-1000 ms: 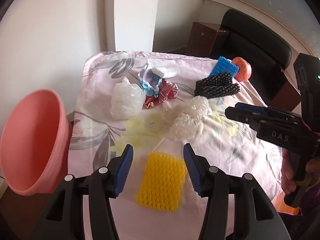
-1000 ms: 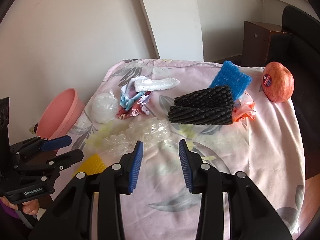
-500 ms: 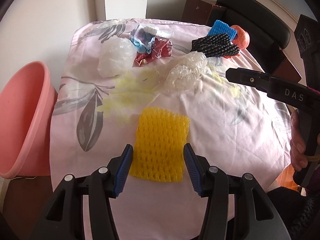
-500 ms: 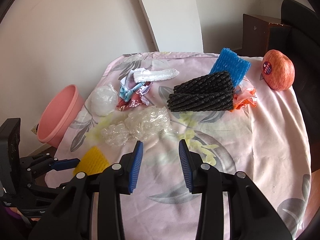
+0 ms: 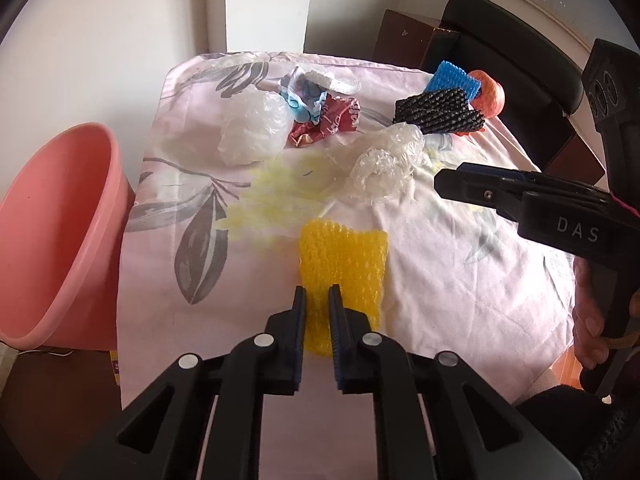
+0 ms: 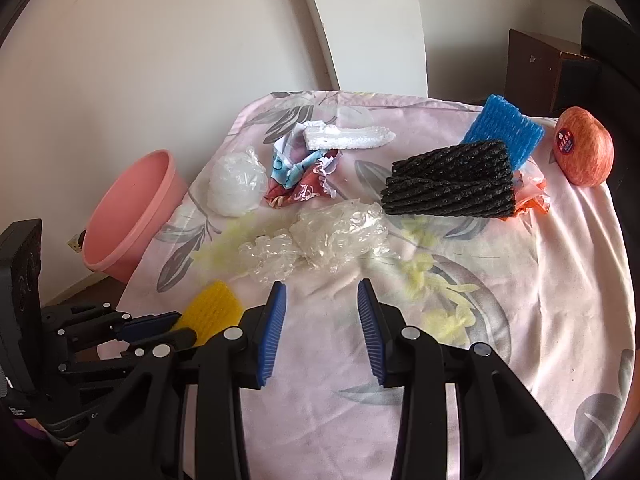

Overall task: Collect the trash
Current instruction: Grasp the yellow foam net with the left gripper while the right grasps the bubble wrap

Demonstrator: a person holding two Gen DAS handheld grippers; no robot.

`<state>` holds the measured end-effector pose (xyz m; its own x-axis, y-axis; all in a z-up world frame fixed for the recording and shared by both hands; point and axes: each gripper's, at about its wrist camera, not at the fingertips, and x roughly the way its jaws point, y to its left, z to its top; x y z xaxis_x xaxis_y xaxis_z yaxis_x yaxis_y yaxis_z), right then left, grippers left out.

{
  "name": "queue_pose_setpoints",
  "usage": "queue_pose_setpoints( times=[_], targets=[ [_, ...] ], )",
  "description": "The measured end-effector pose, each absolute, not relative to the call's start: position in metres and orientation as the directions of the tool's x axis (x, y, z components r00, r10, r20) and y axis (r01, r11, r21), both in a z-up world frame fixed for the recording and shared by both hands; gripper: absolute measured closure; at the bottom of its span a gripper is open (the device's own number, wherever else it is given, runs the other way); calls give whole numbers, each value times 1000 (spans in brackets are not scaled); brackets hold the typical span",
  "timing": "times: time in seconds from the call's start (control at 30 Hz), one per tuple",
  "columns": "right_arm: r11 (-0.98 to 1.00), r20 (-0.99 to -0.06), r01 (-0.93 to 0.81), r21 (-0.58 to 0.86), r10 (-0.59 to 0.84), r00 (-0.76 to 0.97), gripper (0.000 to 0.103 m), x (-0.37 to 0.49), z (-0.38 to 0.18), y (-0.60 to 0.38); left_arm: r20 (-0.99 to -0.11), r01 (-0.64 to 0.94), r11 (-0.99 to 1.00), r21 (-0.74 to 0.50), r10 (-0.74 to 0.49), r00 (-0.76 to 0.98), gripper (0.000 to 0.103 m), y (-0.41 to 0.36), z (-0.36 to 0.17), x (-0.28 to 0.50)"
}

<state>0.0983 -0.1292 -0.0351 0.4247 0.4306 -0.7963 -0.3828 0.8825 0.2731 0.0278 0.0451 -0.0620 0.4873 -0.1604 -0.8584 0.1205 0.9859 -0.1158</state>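
My left gripper point(image 5: 317, 296) is shut on the near edge of a yellow foam net point(image 5: 344, 264), which lies on the pink floral tablecloth point(image 5: 460, 288); the net also shows in the right wrist view point(image 6: 214, 308). My right gripper point(image 6: 320, 292) is open and empty, above the cloth just short of crumpled clear plastic point(image 6: 332, 236). Other trash: a white plastic ball point(image 5: 254, 128), red and blue wrappers point(image 5: 324, 116), a black foam net point(image 6: 448, 180), a blue foam net point(image 6: 504, 130), a white foam strip point(image 6: 348, 138).
A pink basin point(image 5: 52, 232) stands off the table's left edge. A red apple point(image 6: 582, 152) sits at the far right of the table. A black chair point(image 5: 504, 40) and brown cabinet stand behind. A white wall runs along the left.
My left gripper's jaws have closed onto the near edge of the yellow foam net. My right gripper has stayed open and drawn back slightly.
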Motion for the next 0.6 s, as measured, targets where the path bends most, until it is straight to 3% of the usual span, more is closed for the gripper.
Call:
queue_pose_setpoints(
  times=[0.33, 0.6],
  targets=[
    [887, -812, -290, 358, 450, 373, 65, 111, -39, -124, -825, 38, 992, -117, -118, 553, 94, 69, -53, 31],
    [875, -814, -71, 479, 473, 337, 65, 140, -45, -133, -802, 29, 990, -140, -130, 583, 94, 76, -46, 30]
  ],
)
